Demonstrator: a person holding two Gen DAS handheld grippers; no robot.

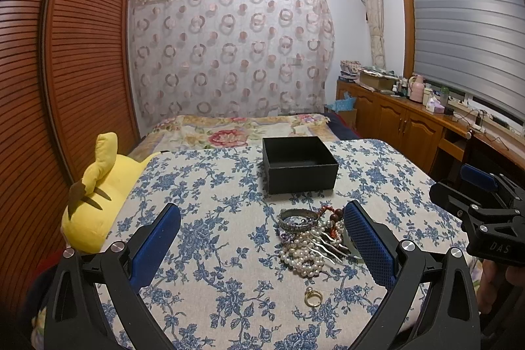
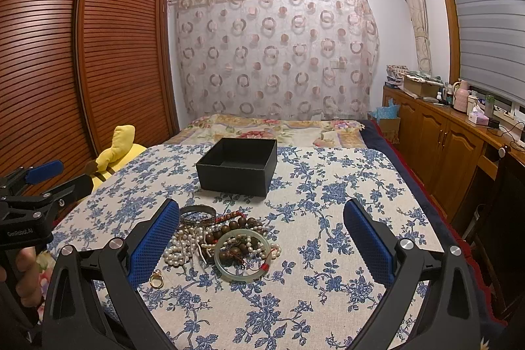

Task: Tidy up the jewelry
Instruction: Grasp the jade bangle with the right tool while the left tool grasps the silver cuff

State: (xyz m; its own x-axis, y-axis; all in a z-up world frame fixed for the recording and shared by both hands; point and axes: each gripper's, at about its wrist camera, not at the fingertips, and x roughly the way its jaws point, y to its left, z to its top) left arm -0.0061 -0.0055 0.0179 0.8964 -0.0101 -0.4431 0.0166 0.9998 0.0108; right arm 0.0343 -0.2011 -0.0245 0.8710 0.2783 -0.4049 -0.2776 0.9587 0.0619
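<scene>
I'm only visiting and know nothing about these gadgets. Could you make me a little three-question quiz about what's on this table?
1. True or false: the black box already holds some jewelry.
2. Which piece lies apart from the jewelry pile, nearest the cameras? A) jade bangle B) gold ring C) silver bangle
3. Fill in: both the left gripper and the right gripper have their jaws ____.

Key: 1 false, what shows of its inside looks empty; 2 B; 3 open, holding nothing.
</scene>
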